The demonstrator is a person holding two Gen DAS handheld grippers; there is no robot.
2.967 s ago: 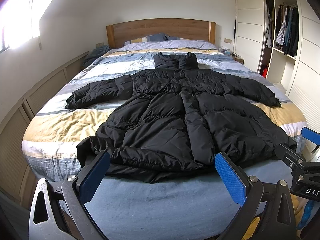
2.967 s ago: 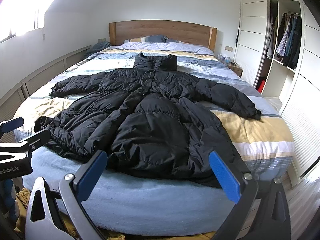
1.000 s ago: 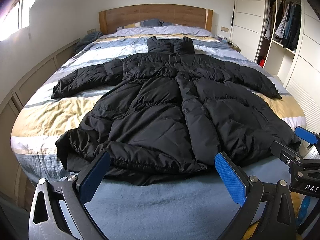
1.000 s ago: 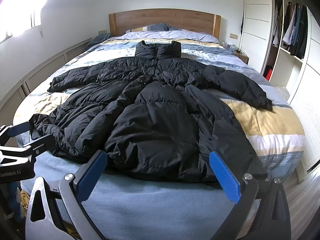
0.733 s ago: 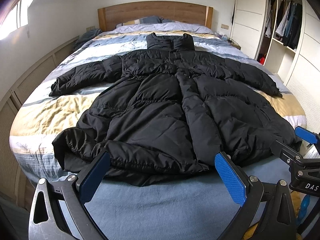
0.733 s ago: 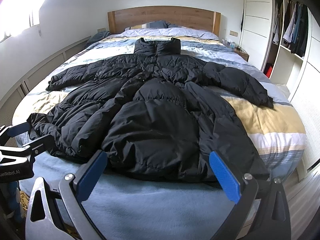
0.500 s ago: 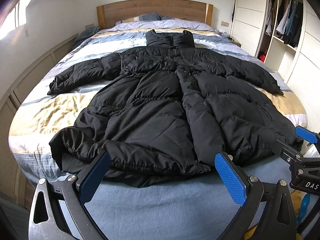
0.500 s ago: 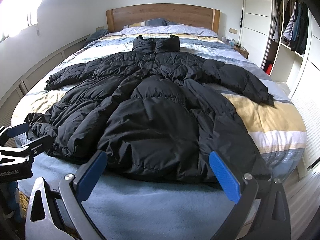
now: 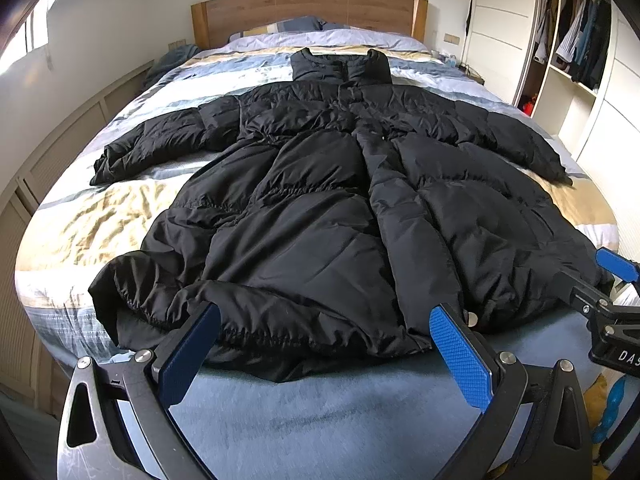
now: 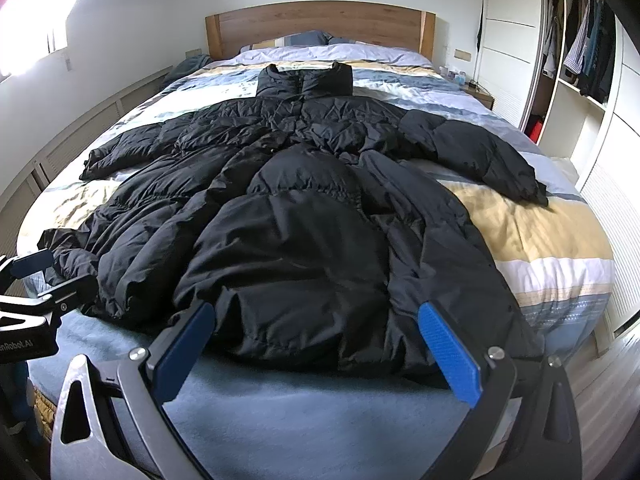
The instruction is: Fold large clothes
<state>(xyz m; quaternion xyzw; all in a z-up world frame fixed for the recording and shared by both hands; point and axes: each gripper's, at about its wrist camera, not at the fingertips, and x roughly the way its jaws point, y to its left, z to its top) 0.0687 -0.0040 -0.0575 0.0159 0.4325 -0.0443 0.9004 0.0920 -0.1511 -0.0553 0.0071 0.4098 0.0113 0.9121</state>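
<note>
A long black puffer coat (image 9: 328, 208) lies spread flat on the bed, collar toward the headboard, both sleeves stretched out sideways, hem toward me. It also fills the right wrist view (image 10: 304, 216). My left gripper (image 9: 324, 340) is open and empty, hovering at the hem near its left half. My right gripper (image 10: 312, 340) is open and empty at the hem's right half. Each gripper shows at the edge of the other's view, the right one (image 9: 612, 280) and the left one (image 10: 44, 276).
The bed (image 9: 100, 220) has a striped yellow, blue and white duvet, a blue sheet (image 9: 320, 420) at the foot and a wooden headboard (image 9: 308, 8). An open wardrobe (image 9: 576, 48) with hanging clothes stands at the right. Panelled wall (image 9: 60, 148) runs along the left.
Both grippers have moved forward toward the coat's hem and a little lower, so the coat looks larger. The jaws have stayed open. The coat has not moved.
</note>
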